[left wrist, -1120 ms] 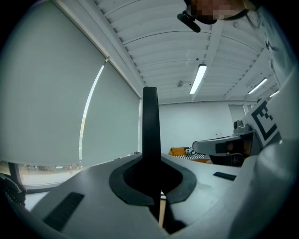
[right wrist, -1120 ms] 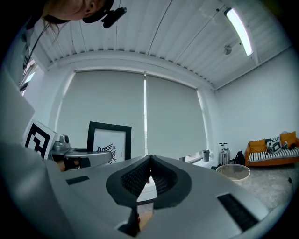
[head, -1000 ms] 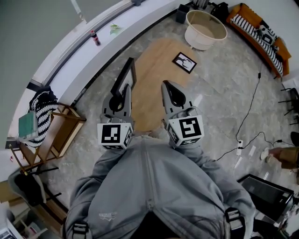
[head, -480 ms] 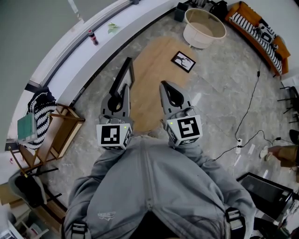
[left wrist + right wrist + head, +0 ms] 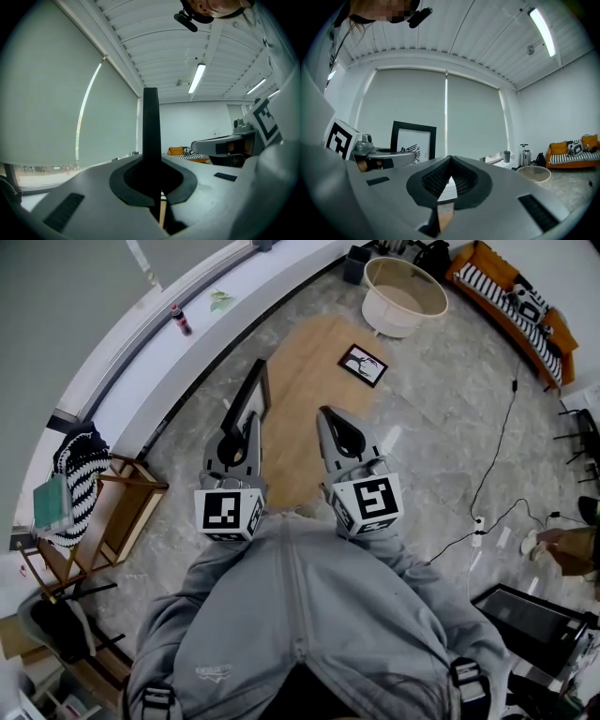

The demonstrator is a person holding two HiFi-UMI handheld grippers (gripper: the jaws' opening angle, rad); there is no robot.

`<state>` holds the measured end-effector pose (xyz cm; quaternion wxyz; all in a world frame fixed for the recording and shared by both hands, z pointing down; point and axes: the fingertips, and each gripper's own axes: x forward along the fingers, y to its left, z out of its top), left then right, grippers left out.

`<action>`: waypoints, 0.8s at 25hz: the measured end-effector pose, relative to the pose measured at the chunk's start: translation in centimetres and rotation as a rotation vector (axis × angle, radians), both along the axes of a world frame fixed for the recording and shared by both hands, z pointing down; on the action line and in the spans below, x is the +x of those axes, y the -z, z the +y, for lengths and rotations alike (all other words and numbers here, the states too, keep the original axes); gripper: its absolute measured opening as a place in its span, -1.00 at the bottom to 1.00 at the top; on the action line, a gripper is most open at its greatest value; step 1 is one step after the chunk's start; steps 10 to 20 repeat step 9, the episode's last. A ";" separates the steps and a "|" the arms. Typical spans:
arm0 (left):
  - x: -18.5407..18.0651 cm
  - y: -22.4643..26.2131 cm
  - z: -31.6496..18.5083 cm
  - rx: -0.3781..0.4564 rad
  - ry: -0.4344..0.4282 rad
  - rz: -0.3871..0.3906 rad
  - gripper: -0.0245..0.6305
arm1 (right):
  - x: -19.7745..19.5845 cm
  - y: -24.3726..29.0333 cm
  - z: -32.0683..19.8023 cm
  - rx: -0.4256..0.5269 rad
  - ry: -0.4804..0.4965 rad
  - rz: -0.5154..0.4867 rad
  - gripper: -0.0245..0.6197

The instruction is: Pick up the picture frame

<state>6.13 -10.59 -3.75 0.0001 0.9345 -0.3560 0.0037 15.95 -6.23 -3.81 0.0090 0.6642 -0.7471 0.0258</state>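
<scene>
since the left gripper [image 5: 253,420] pinches the picture frame [image 5: 248,395] by one edge only, most of the frame sticks out past the jaws. it is off the floor, left of centre in the head view. seen from the left gripper view it is edge-on, a dark strip clamped between the pads. right gripper [image 5: 328,414] is just beside it, jaws pressed together on nothing, giving no support.

risks, as i judge them:
- a thin edge in a narrow grip could let the frame pivot or slide out if the hand tips or swings
- the free corner could knock the right gripper, which is close alongside
- if it drops, it lands on hard floor [image 5: 441,418] or the mat [image 5: 309,381] and may crack

around:
- second frame [image 5: 363,365] flat on the mat, upper centre, well apart from both grippers
- round white tub [image 5: 403,298] beyond it
- orange sofa [image 5: 511,296] upper right
- black cable [image 5: 497,456] trailing across the floor at right
- ledge [image 5: 159,362] at upper left with a bottle [image 5: 175,319]
- wooden rack [image 5: 122,512] and striped bag [image 5: 80,465] at left

nothing blocks the held frame. the cable looks like the only trip hazard.
</scene>
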 end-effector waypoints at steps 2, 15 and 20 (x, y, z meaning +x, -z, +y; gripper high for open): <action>0.3 -0.2 0.2 0.003 -0.008 -0.001 -0.85 | 0.2 0.0 0.2 -0.001 -0.006 -0.002 -0.83; 0.2 -0.6 -0.3 -0.007 -0.021 -0.002 -0.85 | -0.5 -0.2 -0.4 0.005 -0.006 -0.018 -0.83; 0.2 -0.6 -0.3 -0.007 -0.021 -0.002 -0.85 | -0.5 -0.2 -0.4 0.005 -0.006 -0.018 -0.83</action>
